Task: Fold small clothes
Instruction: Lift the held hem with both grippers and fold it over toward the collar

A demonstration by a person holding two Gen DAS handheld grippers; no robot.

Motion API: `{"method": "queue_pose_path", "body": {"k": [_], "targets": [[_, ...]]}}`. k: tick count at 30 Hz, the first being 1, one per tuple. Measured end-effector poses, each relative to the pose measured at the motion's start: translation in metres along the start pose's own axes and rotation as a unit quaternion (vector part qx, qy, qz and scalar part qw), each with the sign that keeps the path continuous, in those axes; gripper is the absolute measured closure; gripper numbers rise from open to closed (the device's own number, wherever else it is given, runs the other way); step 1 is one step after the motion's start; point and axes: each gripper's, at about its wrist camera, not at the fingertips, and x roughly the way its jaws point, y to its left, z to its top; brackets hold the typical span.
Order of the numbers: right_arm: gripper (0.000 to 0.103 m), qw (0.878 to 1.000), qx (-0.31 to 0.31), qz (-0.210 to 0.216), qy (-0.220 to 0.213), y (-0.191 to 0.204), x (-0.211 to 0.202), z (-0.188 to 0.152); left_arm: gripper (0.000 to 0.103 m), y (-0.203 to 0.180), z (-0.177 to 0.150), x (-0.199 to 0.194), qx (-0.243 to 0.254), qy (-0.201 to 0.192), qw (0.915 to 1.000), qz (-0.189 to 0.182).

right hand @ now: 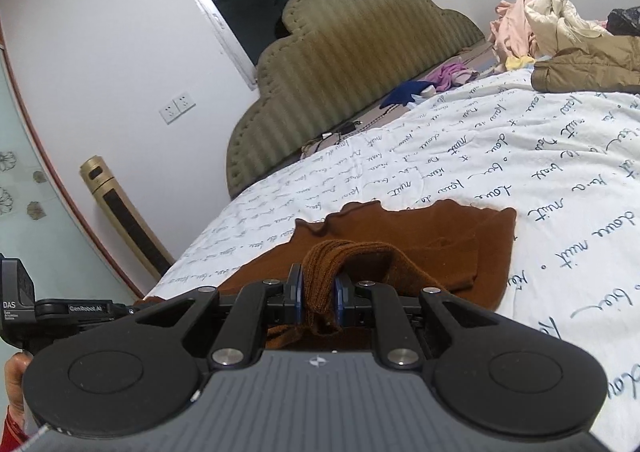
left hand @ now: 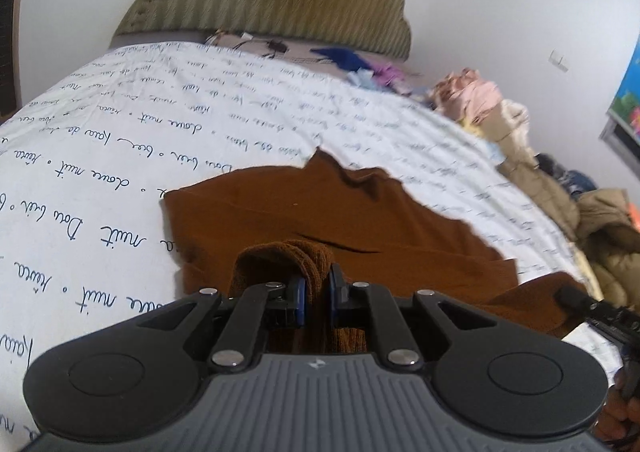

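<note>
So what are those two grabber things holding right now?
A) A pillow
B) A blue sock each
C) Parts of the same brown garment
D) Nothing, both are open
C: the left gripper and the right gripper are each shut on a ribbed fold of the brown garment, the rest of which lies spread on the bedspread.
</note>
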Motion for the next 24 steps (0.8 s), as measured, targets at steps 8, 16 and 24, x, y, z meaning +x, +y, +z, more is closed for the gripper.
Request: {"method": "queue_pose_path", "body": {"k": [8,16,24], "targets": [[0.084,1.000,0.023,-0.017,0.006,-0.014,0.032,0.005,0.092,-0.005,0.013,0.028,0.017,0.019,0.9992,0.031],[0.084,0.999,0.038,-0.032,0.002,-0.026,0.047,0.010,0.092,-0.018,0.034,0.046,0.047,0.024,0.9970,0.056],[0.084,0.997,0.048,-0.052,0.003,-0.037,0.069,0.020,0.092,-0.019,0.055,0.080,0.057,0.043,0.9945,0.078]]}}
